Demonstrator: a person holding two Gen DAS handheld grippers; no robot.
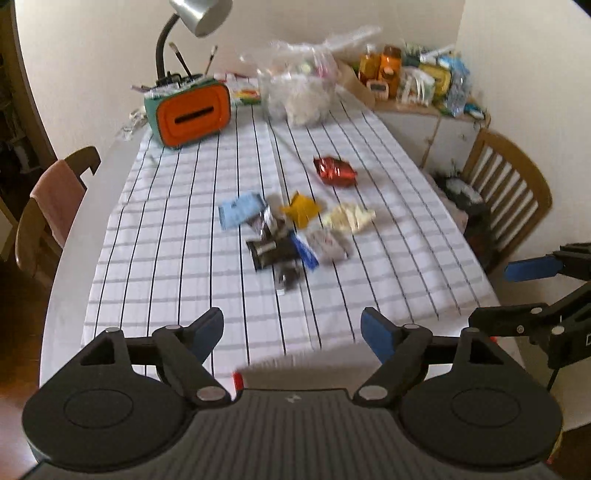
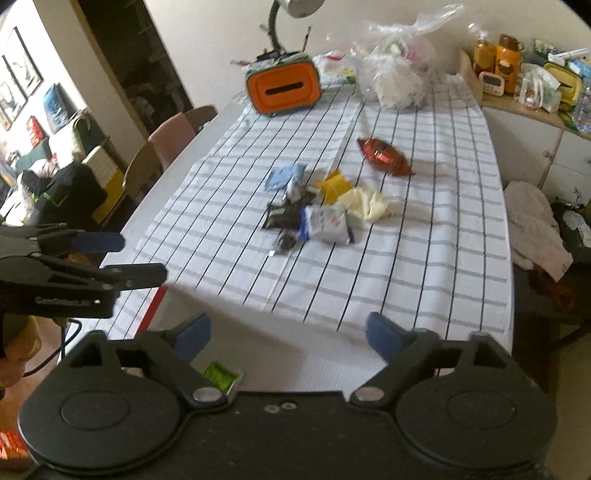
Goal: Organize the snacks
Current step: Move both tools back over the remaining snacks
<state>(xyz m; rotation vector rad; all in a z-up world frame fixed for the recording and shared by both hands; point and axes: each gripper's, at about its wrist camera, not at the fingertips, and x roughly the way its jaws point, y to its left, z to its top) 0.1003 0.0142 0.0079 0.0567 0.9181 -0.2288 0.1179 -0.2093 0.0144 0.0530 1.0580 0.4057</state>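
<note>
Snack packets [image 1: 295, 229]: crinkled foil and plastic wrappers, loosely heaped at frame centre on the checked tablecloth [image 1: 177, 258], apparently awaiting sorting. Red foil pouch [image 1: 335, 171] is set apart, upper right. Left gripper [image 1: 291, 332] and right gripper [image 2: 288, 334] are held spread and empty, low in frame.

This is a lived-in home dining room, gathered around a table [image 1: 74, 266] under a white checked cloth [image 1: 388, 288]. Wooden chairs stand at either long side of the table, one [image 1: 513, 184] with a slatted back and one [image 1: 55, 206] draped with a pink towel, and a desk lamp [image 1: 199, 14] rises at the table's far end. Beyond that far end a low white cupboard [image 2: 532, 136] is crowded with bottles and packets, and framed pictures [image 2: 20, 74] hang on a wall off to the table's side.
</note>
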